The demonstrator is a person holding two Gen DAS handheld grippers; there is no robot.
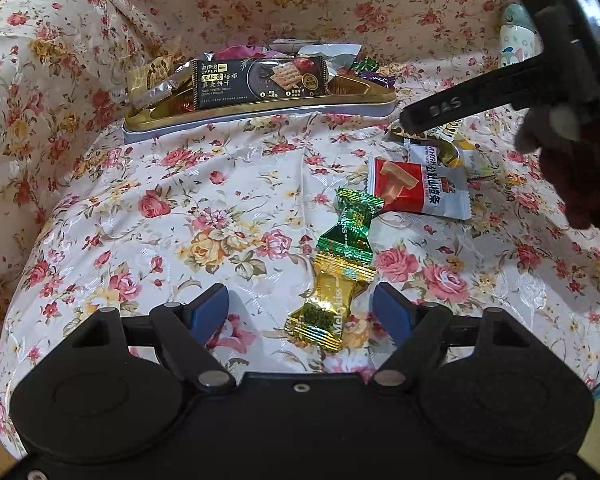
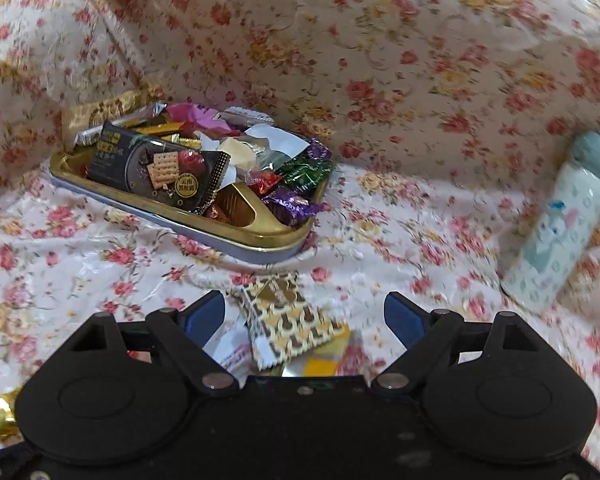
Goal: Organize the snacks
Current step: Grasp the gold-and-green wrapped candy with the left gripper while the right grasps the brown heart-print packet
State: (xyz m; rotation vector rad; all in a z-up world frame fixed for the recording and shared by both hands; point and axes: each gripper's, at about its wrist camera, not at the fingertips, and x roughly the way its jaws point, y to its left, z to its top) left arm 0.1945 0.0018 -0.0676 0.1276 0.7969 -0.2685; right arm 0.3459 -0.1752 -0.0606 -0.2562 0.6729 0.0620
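A gold tin tray (image 1: 260,106) full of wrapped snacks sits at the back of the floral cloth; it also shows in the right wrist view (image 2: 276,236). My left gripper (image 1: 300,312) is open, its blue pads either side of a gold Melokiss candy (image 1: 326,316). A green candy (image 1: 350,228) lies just beyond, then a red-and-white hawthorn packet (image 1: 420,190). My right gripper (image 2: 304,316) is open over a brown-and-gold patterned packet (image 2: 288,324) lying on other wrappers. In the left wrist view the right gripper (image 1: 410,118) reaches down onto that snack pile.
A black cracker packet (image 1: 260,82) leans on the tray's front. A pale patterned bottle (image 2: 560,228) lies at the right against the cloth-covered backrest. Floral fabric rises behind and to the left of the tray.
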